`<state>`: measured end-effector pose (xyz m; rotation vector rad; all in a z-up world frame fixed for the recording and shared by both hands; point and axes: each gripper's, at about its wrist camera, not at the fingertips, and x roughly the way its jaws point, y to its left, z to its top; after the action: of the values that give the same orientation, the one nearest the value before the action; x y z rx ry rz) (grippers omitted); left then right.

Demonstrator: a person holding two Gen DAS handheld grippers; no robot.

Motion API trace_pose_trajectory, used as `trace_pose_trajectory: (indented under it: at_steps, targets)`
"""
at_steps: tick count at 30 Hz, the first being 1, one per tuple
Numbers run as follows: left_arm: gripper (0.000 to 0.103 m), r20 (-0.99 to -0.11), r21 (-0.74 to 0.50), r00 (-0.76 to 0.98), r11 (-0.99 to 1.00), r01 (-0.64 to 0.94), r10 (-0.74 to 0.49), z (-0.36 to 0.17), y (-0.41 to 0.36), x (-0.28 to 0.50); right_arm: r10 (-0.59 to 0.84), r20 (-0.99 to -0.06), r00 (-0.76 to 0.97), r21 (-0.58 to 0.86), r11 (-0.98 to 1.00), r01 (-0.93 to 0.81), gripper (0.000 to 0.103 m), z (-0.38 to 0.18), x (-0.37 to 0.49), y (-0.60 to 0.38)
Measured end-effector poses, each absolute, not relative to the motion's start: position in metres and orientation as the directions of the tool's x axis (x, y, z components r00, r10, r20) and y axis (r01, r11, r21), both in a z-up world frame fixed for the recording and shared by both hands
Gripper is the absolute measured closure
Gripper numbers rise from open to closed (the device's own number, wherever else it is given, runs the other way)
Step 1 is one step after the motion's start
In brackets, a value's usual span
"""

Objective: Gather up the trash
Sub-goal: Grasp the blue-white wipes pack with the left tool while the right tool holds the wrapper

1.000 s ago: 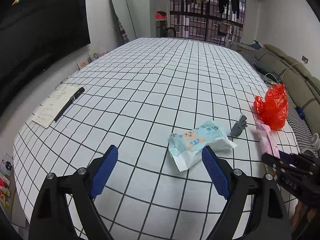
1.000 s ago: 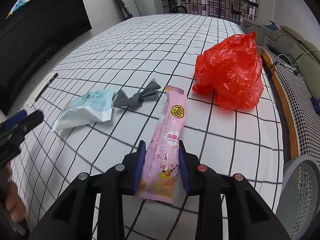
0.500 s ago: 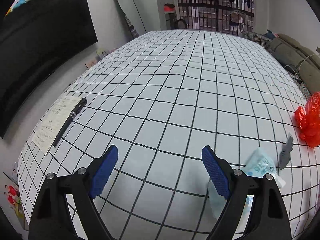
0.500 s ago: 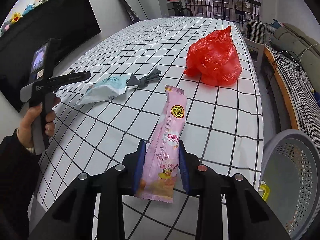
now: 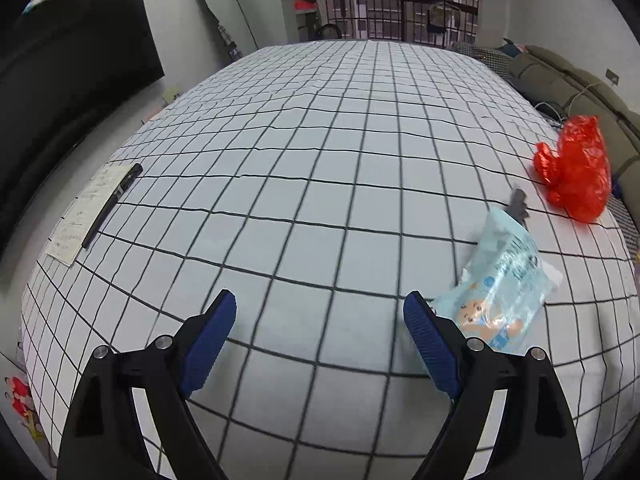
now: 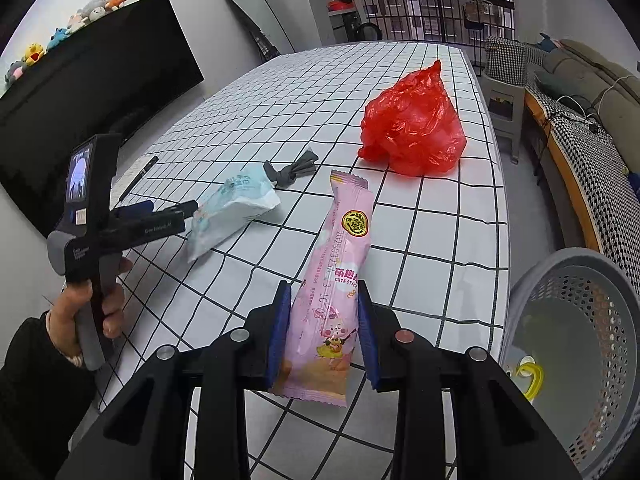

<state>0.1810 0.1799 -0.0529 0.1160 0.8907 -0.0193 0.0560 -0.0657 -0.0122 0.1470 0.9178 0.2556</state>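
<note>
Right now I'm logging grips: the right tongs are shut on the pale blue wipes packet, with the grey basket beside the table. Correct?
Not quite. The right tongs are shut on the pink snack wrapper, as the right wrist view shows; the grey basket does stand beside the table.

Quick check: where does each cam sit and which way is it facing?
Left wrist: on the left gripper, angled down over the checked table; its open blue-padded fingers show, blue packet beside the right one.
Right wrist: on the right gripper, angled down toward the table edge and grey bin; its fingers shut on a pink wrapper; the left hand shows.
Shared: table, blue packet, red bag, pen.
</note>
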Motion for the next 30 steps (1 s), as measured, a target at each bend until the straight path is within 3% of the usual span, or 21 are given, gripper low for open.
trace_pose_trajectory:
  at_steps: [12, 27, 30]
  targets:
    - [0.019, -0.755, 0.053, 0.654, 0.987, 0.151, -0.060, -0.030, 0.144, 0.133, 0.281, -0.741, 0.610, 0.258, 0.958, -0.128, 0.072, -0.005, 0.037, -0.086]
    - [0.015, -0.813, 0.036, 0.571, 0.968, 0.246, -0.115, -0.054, 0.097, 0.177, 0.286, -0.734, 0.616, 0.275, 0.954, -0.114, 0.072, -0.002, 0.032, -0.099]
    - [0.023, -0.821, 0.027, 0.558, 0.968, 0.251, -0.122, -0.058, 0.094, 0.182, 0.286, -0.736, 0.614, 0.279, 0.954, -0.110, 0.071, -0.004, 0.033, -0.101]
